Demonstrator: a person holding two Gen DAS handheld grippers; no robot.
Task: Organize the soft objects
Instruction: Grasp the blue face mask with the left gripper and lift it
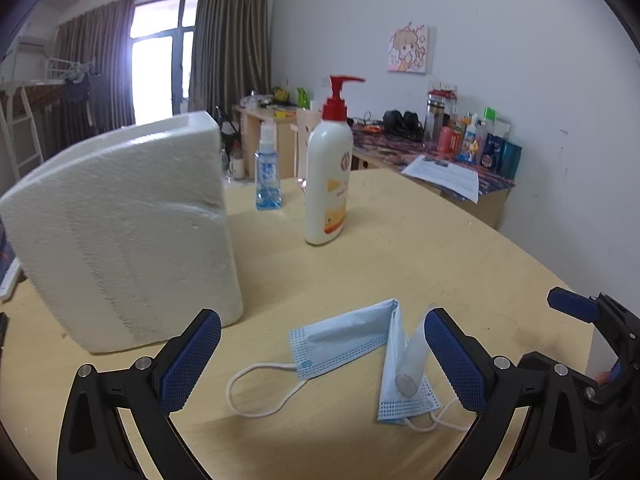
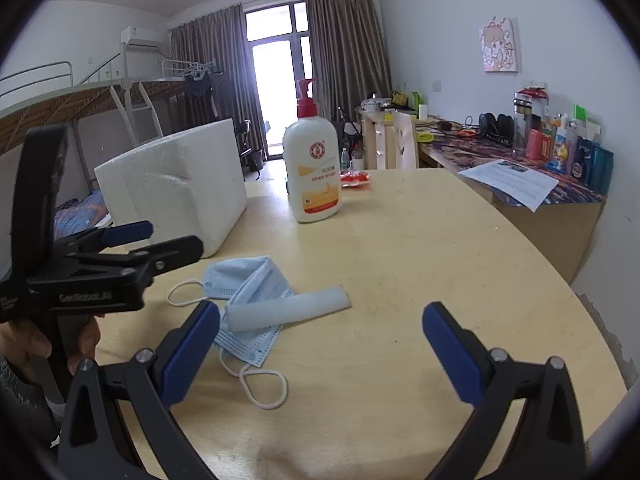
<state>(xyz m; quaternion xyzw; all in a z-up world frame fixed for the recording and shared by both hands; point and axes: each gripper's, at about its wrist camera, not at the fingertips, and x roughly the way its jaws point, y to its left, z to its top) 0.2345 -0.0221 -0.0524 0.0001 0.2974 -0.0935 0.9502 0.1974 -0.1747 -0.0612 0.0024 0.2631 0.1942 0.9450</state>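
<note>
Nothing sorted yet, apparently. Face mask [image 1: 344, 340] and soft tube [image 2: 286, 309] are lying together on table [image 2: 420, 248]; left gripper [image 1: 322, 354] and right gripper [image 2: 320, 344] are hovering agape, empty.

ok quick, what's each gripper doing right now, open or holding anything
Left gripper: open, holding nothing, fingers either side of the face mask on the table.
Right gripper: open, holding nothing, above the table.
</note>
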